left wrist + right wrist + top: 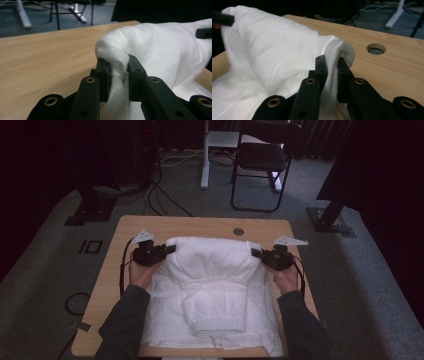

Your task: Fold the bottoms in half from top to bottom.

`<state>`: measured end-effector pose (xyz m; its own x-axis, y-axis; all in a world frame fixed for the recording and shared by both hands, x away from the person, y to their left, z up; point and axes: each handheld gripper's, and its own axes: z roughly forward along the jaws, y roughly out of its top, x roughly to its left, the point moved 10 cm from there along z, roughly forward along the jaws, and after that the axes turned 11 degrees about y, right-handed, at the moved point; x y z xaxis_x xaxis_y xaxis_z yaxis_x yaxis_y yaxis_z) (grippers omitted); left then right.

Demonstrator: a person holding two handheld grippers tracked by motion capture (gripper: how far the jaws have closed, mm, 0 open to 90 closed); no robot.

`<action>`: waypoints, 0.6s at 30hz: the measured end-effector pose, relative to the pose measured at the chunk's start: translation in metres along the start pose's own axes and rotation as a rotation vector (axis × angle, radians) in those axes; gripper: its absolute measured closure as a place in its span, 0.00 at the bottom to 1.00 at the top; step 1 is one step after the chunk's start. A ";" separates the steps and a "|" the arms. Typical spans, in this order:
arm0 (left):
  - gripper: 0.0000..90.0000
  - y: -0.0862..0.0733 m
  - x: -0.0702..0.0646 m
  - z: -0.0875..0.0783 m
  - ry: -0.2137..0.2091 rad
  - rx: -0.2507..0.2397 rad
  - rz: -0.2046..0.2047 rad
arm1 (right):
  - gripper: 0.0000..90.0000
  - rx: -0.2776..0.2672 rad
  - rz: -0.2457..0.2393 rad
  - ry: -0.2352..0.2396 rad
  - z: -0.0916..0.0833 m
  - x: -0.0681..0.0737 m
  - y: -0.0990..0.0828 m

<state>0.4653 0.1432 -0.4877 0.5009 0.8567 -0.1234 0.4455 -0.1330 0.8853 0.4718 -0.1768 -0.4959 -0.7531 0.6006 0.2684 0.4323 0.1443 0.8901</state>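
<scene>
Mid-fold: left gripper & right gripper each pinch a far corner of the white garment, centre frame on the table. Next, probably carry both corners evenly toward the near edge.

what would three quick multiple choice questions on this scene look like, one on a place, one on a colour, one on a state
1. Where does the round hole in the table sit?
A. near the far edge
B. at the near edge
C. under the left hand

2. What colour is the garment?
A. blue
B. white
C. red

3. How do the jaws of the left gripper and right gripper stand?
A. both open above the cloth
B. one closed, one open
C. each closed on a fold of the garment

Answers: 1 A, the hole lies just beyond the garment in the high view. 2 B, the cloth is white in every view. 3 C, each gripper view has white cloth pinched between its jaws.
</scene>
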 end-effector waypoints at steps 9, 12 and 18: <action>0.83 -0.083 -0.043 -0.032 -0.065 0.158 0.141 | 0.92 0.100 0.015 0.034 -0.021 0.034 -0.078; 0.83 -0.119 -0.051 -0.024 -0.021 0.263 0.205 | 0.92 0.155 0.065 0.043 -0.015 0.037 -0.112; 0.83 -0.139 -0.052 -0.002 0.079 0.314 0.311 | 0.91 0.298 0.068 0.003 0.006 0.036 -0.147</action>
<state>0.3754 0.1178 -0.6036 0.5941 0.7858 0.1723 0.4927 -0.5247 0.6943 0.3840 -0.1720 -0.6197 -0.7185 0.6146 0.3255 0.6082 0.3282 0.7228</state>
